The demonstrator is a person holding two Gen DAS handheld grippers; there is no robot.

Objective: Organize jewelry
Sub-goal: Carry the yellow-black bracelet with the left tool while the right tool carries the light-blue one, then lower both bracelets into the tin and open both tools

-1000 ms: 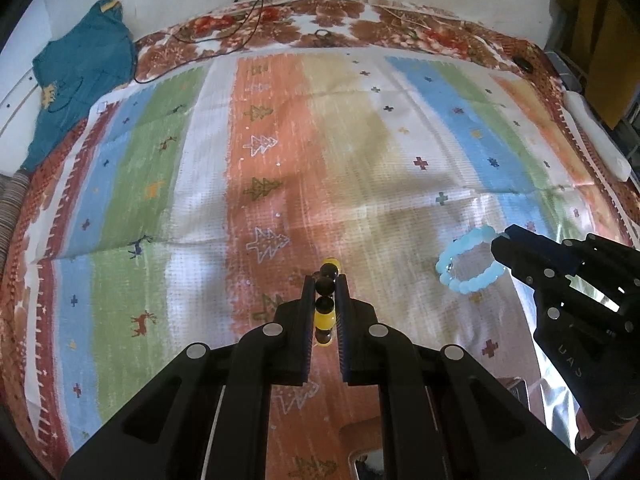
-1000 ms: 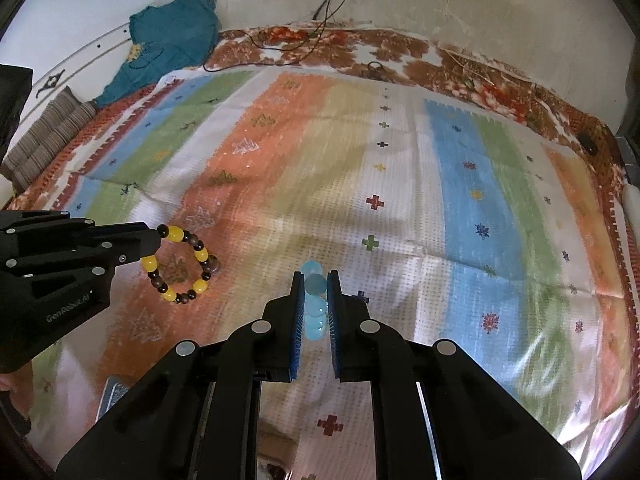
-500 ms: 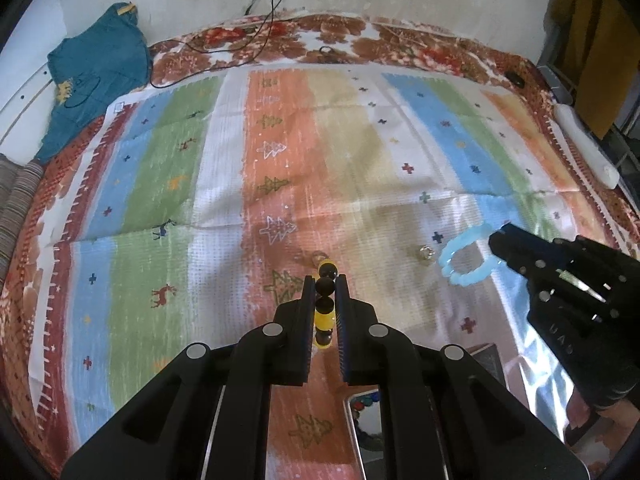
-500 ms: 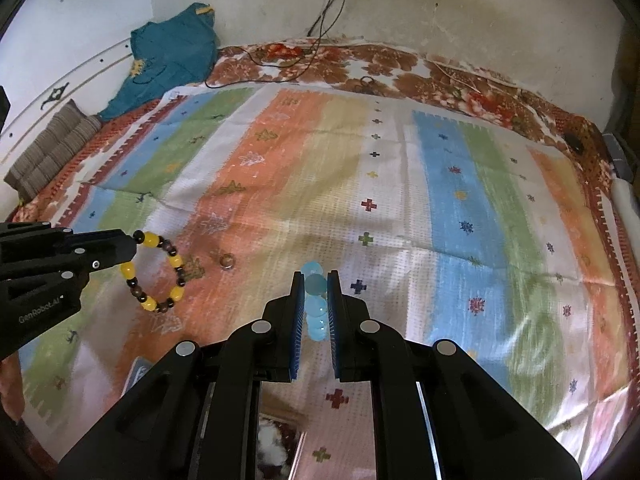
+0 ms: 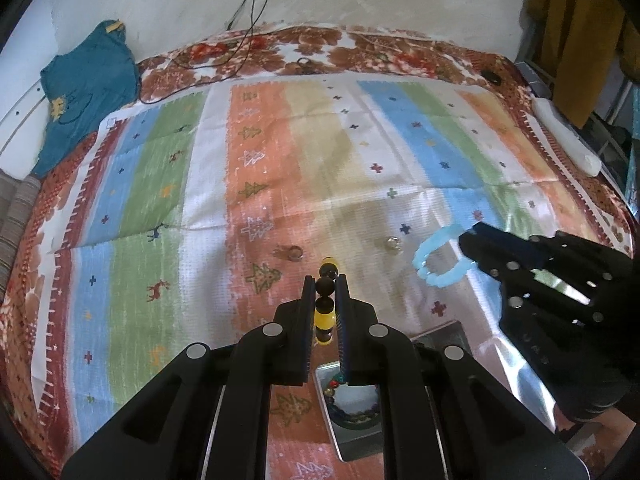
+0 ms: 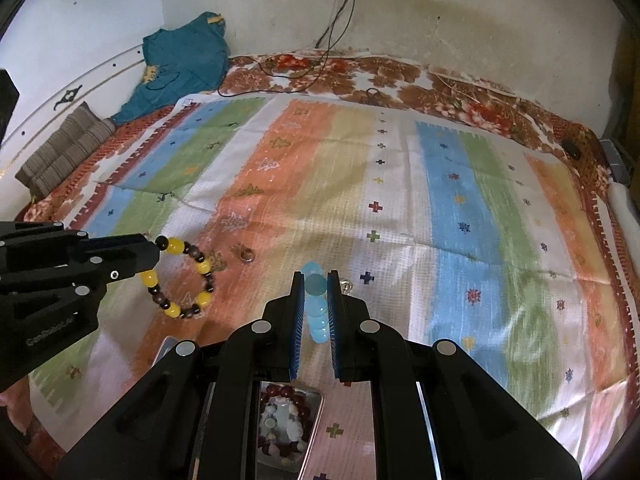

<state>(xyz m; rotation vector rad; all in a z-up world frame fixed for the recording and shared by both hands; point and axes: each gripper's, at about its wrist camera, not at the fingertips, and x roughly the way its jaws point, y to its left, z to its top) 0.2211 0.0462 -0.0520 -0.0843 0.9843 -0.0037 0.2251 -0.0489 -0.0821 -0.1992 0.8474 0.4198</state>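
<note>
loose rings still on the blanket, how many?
2. One ring lies on the orange stripe, the other ring on the pale stripe beside the blue bracelet. More may sit hidden behind the grippers.

stained white wall (image 6: 460, 16), striped blanket (image 6: 400, 200) on bed, teal garment (image 6: 180, 60), hanging cables (image 6: 332, 36)

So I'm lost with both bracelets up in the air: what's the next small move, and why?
Probably lower the left gripper toward the metal tray just beneath it. It is shut on the yellow-and-dark bracelet, and the tray already holds beaded pieces.
</note>
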